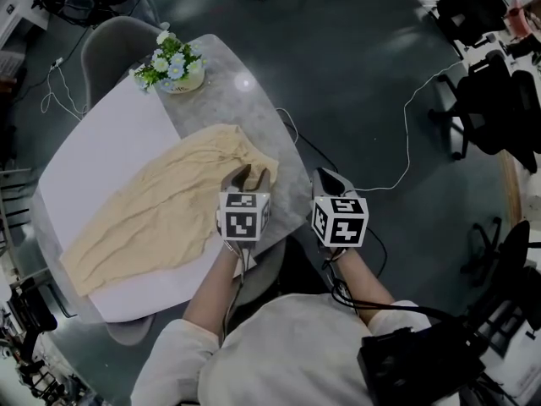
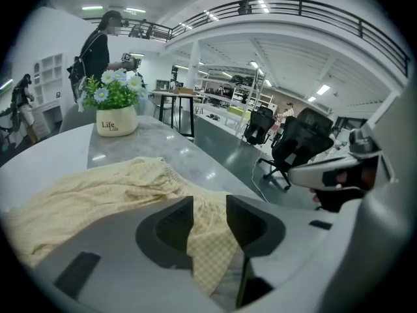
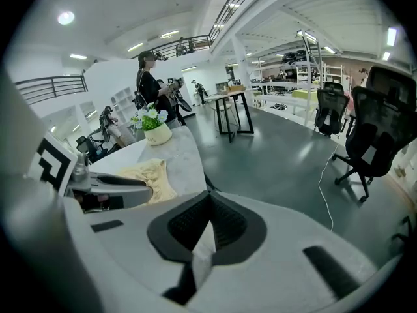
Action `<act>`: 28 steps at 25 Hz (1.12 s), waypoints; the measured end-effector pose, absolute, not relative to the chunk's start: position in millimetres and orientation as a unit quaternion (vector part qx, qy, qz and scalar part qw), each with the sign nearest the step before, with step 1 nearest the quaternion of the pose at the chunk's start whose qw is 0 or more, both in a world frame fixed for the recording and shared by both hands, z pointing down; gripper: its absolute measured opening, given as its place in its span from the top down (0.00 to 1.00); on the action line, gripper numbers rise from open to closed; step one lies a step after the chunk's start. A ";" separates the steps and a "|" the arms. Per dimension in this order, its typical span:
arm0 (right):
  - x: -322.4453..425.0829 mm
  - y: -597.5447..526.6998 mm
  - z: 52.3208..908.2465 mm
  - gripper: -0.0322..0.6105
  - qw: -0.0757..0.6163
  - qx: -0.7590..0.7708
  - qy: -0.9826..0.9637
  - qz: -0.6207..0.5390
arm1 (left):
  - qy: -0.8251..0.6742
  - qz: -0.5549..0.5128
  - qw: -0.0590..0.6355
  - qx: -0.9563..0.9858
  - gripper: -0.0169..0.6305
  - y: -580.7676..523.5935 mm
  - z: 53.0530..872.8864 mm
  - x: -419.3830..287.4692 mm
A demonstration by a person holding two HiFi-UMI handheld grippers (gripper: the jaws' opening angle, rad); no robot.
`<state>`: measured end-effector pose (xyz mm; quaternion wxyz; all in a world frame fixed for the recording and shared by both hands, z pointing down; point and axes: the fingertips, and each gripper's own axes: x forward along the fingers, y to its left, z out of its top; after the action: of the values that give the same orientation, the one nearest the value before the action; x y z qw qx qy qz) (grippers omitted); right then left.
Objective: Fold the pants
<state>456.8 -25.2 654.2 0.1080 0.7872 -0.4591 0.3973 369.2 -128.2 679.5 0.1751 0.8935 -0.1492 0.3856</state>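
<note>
Pale yellow pants [image 1: 161, 214] lie spread flat across a white board [image 1: 93, 150] on the grey table [image 1: 228, 91]. My left gripper [image 1: 247, 178] hovers at their near right end, by the waistband. In the left gripper view the jaws [image 2: 210, 204] stand apart, with a fold of the checked yellow cloth [image 2: 207, 240] lying loose between them; the pads do not press on it. My right gripper [image 1: 331, 180] is off the table's right edge, over the floor. Its jaws [image 3: 208, 197] meet at the tips with no cloth in them.
A pot of flowers [image 1: 173, 66] stands at the table's far end, and a grey chair [image 1: 118, 41] sits behind it. A white cable [image 1: 406, 134] runs over the floor to the right, near black office chairs [image 1: 499, 100]. A person [image 2: 98, 44] stands beyond the table.
</note>
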 end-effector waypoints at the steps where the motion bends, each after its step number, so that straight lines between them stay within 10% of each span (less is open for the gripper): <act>1: 457.8 -24.7 655.4 0.96 0.108 0.787 -0.458 0.398 | -0.142 0.389 0.175 0.893 0.75 -125.9 681.2 371.8; 19: 462.6 -17.5 677.5 0.96 0.101 0.779 -0.456 0.419 | -0.119 0.446 0.123 0.878 0.65 -123.7 718.5 391.3; 28: 456.4 -35.2 676.6 0.96 0.106 0.768 -0.476 0.415 | -0.138 0.447 0.133 0.874 0.87 -140.0 719.0 388.4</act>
<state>456.4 -35.2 676.6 0.1064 0.7679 -0.4762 0.4150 388.4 -140.0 719.0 0.1331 0.8737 -0.1381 0.4470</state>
